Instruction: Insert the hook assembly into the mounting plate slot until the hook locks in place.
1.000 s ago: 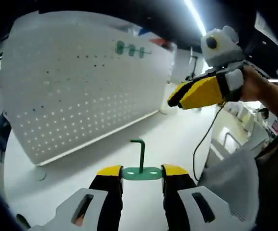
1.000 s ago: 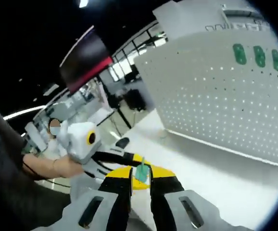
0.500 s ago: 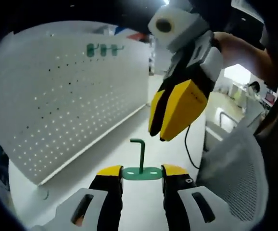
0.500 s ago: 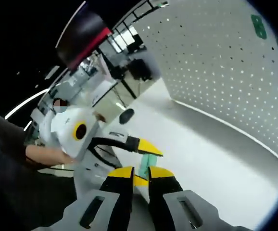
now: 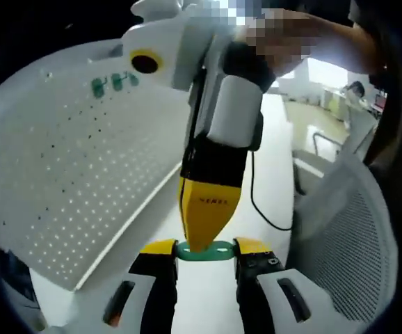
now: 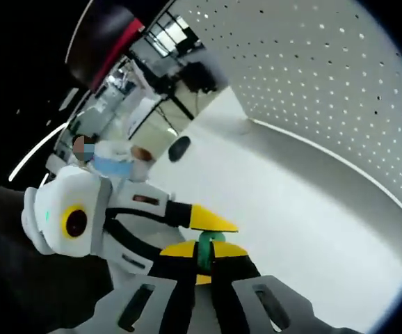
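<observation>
The left gripper clamps the flat green base of the hook assembly between its yellow-tipped fingers. From above, the right gripper comes down with its fingers pinched on the hook's upright stem just above that base; in the right gripper view the green stem sits between its near-closed fingers. Beyond the fingers, on the white table, stands the perforated mounting plate, well apart.

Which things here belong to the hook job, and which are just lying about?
Job:
green hook
pegboard
left gripper
right gripper

Lying about:
three green plates on the pegboard
black cable
mesh chair
dark round thing
</observation>
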`<state>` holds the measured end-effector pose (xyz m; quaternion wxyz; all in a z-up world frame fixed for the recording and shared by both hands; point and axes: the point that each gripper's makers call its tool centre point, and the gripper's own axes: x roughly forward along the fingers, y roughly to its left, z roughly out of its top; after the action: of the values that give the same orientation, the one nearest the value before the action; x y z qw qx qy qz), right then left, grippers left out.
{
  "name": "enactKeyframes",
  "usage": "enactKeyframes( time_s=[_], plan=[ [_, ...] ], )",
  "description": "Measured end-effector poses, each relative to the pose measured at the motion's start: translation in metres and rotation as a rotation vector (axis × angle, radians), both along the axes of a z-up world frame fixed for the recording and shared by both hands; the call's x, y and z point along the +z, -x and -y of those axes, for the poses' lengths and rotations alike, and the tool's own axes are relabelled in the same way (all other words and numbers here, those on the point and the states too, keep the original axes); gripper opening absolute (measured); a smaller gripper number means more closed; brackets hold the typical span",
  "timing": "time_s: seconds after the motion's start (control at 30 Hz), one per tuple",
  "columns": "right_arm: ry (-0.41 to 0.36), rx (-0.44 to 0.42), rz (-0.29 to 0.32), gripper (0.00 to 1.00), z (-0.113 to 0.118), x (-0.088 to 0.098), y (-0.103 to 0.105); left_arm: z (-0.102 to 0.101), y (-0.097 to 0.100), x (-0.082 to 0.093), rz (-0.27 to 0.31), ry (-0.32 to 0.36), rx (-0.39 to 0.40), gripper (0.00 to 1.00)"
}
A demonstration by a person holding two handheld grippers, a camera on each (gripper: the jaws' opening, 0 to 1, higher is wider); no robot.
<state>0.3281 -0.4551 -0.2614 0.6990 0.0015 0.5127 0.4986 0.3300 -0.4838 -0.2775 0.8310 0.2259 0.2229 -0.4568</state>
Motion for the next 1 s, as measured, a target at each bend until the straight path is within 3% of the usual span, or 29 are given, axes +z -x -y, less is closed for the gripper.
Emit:
enactKeyframes(
  time_s=[0.1,0.8,1.0],
  plan=[
    [0.035,0.023,0.013,0.04,0.002,-0.004,0.002,0.0,-0.001,-0.001,0.007,-0.018,-0.007,0.31],
    [0.015,-0.006,-0.035,0.01,0.0,-0.013,0.007,-0.008,0.002,-0.006,0.002,-0.061,-0.006,0.32],
    [0.011,-0.002,-0.015,0.0,0.0,-0.016,0.01,-0.008,0.006,-0.009,-0.011,-0.061,-0.011,0.32]
  ],
)
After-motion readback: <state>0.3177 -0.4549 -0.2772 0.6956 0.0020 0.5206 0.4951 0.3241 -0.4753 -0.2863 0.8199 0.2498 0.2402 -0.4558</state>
